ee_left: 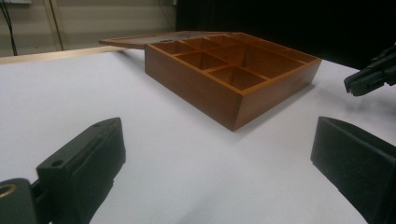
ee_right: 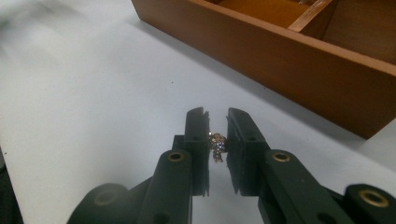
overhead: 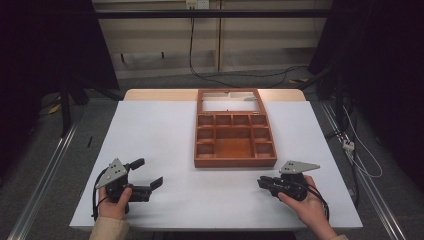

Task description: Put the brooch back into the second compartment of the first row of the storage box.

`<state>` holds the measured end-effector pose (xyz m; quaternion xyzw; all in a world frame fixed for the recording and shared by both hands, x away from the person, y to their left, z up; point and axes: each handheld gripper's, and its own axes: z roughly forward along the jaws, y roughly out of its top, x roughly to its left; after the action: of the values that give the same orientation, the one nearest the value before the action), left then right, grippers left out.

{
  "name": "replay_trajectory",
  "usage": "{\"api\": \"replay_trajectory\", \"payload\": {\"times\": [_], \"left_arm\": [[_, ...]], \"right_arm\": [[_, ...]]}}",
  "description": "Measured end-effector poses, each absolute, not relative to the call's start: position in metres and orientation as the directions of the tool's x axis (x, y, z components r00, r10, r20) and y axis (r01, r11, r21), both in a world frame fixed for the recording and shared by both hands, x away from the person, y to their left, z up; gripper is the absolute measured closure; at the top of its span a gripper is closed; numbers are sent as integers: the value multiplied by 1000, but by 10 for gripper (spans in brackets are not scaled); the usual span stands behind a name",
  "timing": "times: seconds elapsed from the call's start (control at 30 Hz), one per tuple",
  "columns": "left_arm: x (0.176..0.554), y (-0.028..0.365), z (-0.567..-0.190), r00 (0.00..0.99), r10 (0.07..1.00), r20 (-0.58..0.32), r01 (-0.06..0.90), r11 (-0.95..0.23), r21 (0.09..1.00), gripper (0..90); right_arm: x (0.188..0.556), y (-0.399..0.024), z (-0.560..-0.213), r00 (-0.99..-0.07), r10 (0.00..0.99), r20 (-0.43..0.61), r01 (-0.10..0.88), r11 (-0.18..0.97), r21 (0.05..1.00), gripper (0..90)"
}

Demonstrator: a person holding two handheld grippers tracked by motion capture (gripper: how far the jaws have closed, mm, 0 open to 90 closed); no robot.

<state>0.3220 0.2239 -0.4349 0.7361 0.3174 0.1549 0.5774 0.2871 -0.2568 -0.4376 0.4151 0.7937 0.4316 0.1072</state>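
We hold our right gripper [ee_right: 217,121] low over the white table [overhead: 165,130], its jaws drawn nearly together on a small sparkling piece of jewellery [ee_right: 217,145], gold-toned with tiny stones; it may be an earring or a charm, but the piece is too small for us to say which. It hangs between the pads, just above the table surface. Ahead of these jaws, and a little to one side, sits the wooden jewellery box [overhead: 235,137], well within reach but apart from the tips.

The box stands open, its lid [overhead: 230,100] laid back flat on the far side. Inside we see one large central compartment ringed by smaller square ones along the back and both sides; every compartment that we can see into is bare wood.

Our left gripper [overhead: 145,172] rests on the table with its jaws spread wide, nothing between them; the box lies ahead of it, well apart.
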Motion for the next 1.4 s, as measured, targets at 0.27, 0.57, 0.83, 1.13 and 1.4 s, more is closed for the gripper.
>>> {"api": "replay_trajectory", "payload": {"times": [0.27,0.57,0.83,1.13,1.4], "left_arm": [[323,224,-434,754,642,-140,283,-125,951,26],[323,225,-433,751,645,-143,283,-118,952,26],[323,226,-433,755,639,-149,285,-116,952,26],[323,226,-433,757,636,-150,283,-112,953,26],[323,226,-433,756,637,-153,285,-109,952,26]], "right_arm": [[296,-256,-426,-637,743,206,567,270,778,794],[309,-248,-415,-655,725,214,564,279,777,794],[318,-243,-409,-668,711,220,558,283,780,795],[329,-242,-396,-672,705,229,549,265,793,795],[340,-239,-390,-678,697,233,544,263,797,795]]}}
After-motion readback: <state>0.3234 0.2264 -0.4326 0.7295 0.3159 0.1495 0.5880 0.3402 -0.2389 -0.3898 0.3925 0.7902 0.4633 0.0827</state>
